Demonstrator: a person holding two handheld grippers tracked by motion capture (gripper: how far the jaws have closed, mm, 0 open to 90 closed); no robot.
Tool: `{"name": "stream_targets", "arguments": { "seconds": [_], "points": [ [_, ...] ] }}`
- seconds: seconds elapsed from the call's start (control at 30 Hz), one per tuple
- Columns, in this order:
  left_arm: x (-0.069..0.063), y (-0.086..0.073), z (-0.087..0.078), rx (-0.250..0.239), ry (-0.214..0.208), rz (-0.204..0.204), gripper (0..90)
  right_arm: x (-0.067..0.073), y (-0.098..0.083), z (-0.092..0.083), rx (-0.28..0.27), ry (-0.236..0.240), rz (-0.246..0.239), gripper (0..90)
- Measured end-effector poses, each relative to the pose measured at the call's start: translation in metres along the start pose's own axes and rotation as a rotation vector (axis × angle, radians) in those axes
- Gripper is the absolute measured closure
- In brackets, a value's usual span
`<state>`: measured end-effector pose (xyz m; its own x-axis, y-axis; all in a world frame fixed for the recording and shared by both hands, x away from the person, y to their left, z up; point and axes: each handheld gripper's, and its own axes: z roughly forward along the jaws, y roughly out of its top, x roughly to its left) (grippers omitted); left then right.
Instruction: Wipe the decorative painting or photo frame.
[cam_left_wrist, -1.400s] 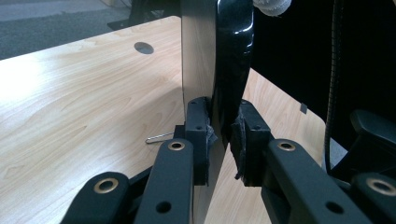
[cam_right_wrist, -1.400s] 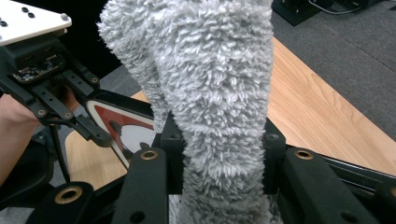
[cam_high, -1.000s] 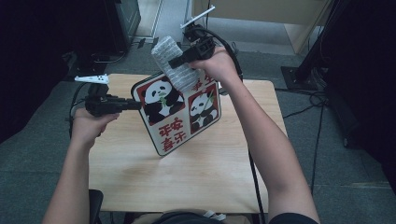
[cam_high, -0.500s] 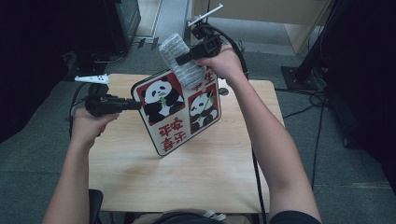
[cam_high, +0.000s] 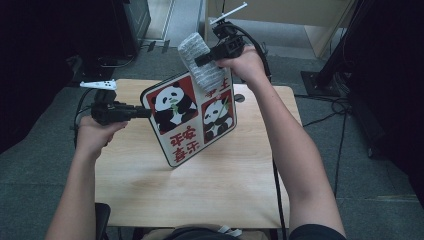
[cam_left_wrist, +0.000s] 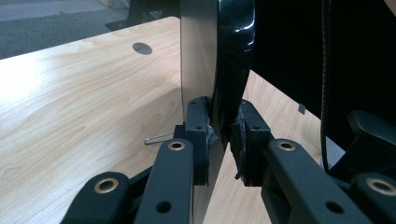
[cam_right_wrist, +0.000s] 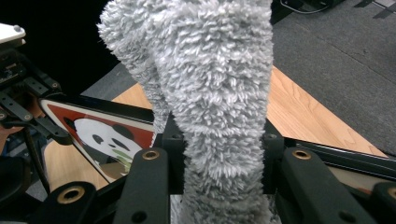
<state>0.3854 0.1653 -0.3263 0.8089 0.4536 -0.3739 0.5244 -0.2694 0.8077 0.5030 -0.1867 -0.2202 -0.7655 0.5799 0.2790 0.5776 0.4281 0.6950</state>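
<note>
Change since a second ago: right gripper (cam_high: 200, 61) with cloth (cam_high: 201, 62) shifted slightly across tray (cam_high: 192, 117) top; tray and left gripper (cam_high: 145, 113) unchanged.

Hidden: tray back out of sight in high view; cloth's lower end cut off in right gripper view.

Tools: left gripper pinching tray's left edge (cam_left_wrist: 219, 70), jaws pressed on it, tray standing tilted on table (cam_high: 225, 195). Right gripper (cam_right_wrist: 219, 163) clamped on grey fluffy cloth (cam_right_wrist: 210, 84), cloth resting against tray's upper edge.

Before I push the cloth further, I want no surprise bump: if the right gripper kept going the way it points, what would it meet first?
Probably the panda board: the right gripper, shut on the grey cloth, points at its upper edge, though depth is unclear.
</note>
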Motion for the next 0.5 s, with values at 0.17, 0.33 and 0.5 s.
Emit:
{"name": "stream_targets", "arguments": {
  "seconds": [0.17,0.33,0.5],
  "points": [
    [0.0,0.0,0.0,0.001,-0.002,0.002,78.3,-0.004,0.001,-0.002,0.001,-0.023,-0.01,66.3],
    [0.0,0.0,0.0,0.002,-0.002,0.003,78.3,-0.01,0.002,-0.005,0.002,-0.037,0.005,66.3],
    [0.0,0.0,0.0,0.001,-0.003,0.002,78.3,-0.014,0.002,-0.008,0.003,-0.051,0.013,66.3]
  ]
}}
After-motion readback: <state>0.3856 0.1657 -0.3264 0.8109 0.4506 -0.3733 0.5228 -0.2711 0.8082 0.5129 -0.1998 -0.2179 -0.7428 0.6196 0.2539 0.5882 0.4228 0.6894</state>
